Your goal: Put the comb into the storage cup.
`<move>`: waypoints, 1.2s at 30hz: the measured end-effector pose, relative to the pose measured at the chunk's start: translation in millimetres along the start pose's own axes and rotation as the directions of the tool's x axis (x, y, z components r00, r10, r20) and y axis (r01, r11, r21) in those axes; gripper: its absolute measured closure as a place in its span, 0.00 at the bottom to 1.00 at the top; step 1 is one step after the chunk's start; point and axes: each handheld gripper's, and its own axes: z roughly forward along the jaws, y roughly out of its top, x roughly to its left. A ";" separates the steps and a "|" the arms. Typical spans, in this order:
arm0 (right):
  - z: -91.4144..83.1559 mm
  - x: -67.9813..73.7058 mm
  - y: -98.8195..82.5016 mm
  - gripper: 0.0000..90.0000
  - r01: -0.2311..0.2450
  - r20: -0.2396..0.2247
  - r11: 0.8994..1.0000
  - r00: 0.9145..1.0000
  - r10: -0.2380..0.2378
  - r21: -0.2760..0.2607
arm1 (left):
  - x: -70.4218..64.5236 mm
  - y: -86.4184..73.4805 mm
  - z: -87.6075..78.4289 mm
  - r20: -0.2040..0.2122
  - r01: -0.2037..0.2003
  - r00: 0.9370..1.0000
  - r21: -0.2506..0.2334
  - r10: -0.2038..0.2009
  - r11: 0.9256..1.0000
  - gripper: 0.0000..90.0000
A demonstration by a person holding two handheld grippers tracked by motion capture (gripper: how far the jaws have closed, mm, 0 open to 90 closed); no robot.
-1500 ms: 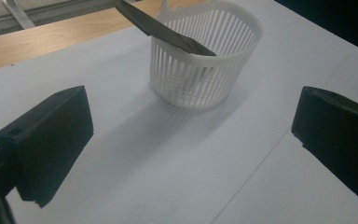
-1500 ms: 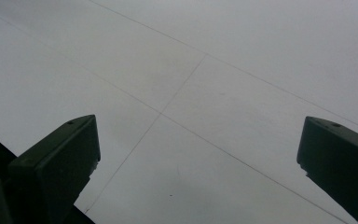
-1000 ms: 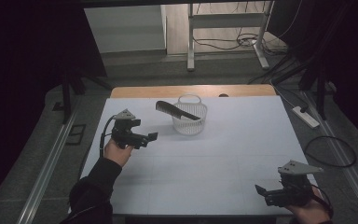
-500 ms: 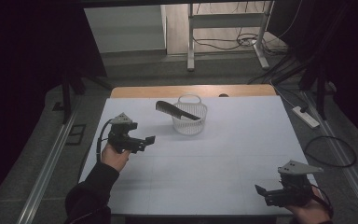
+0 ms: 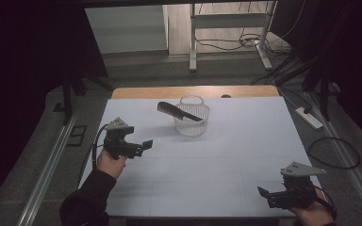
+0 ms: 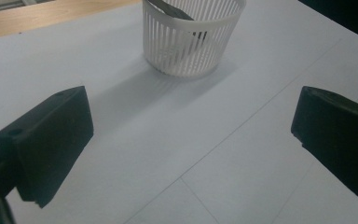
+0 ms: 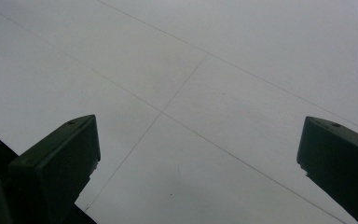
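White table (image 5: 226, 155) bears basket (image 5: 192, 121) holding comb (image 5: 177, 111).

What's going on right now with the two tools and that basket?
Left tool open, empty, aimed at white basket. Right tool open, empty, near table's front edge. Black comb rests in basket. Nothing between.

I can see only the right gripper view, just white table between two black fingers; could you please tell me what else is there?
Observer: A white slotted plastic basket stands near the far edge of the white table.
Operator: Is anything inside it?
Observer: Yes, a black plastic comb leans in it, one end jutting over the rim.
Operator: And the other gripper?
Observer: The left gripper is open, left of the basket and pointing toward it.
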 end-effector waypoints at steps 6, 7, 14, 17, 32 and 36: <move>0.0 0.0 0.0 0.00 0.001 0.000 1.000 1.000 -0.001 0.000 | -2.1 -4.7 -5.8 -0.002 0.005 1.000 0.002 -0.005 1.000 0.00; 0.0 0.0 0.1 0.00 0.002 0.001 1.000 1.000 -0.002 0.001 | -2.4 -5.5 -7.1 -0.002 0.005 1.000 0.002 -0.005 1.000 0.00; 0.1 0.2 0.1 0.00 0.004 0.000 1.000 1.000 -0.004 0.001 | -5.3 -12.2 -14.9 -0.003 0.015 1.000 -0.006 -0.015 1.000 0.00; 0.0 0.2 0.1 0.00 0.005 0.001 1.000 1.000 -0.005 0.001 | -7.1 -14.4 -18.2 0.000 0.013 1.000 -0.010 -0.013 1.000 0.00; 0.1 0.7 0.1 0.00 0.007 0.000 1.000 1.000 -0.007 0.001 | -15.1 -22.3 -27.6 -0.010 -0.007 1.000 0.002 0.007 1.000 0.00; 0.2 0.6 0.2 0.00 0.007 0.001 1.000 1.000 -0.007 0.002 | -16.8 -24.6 -30.0 -0.011 -0.008 1.000 0.005 0.008 1.000 0.00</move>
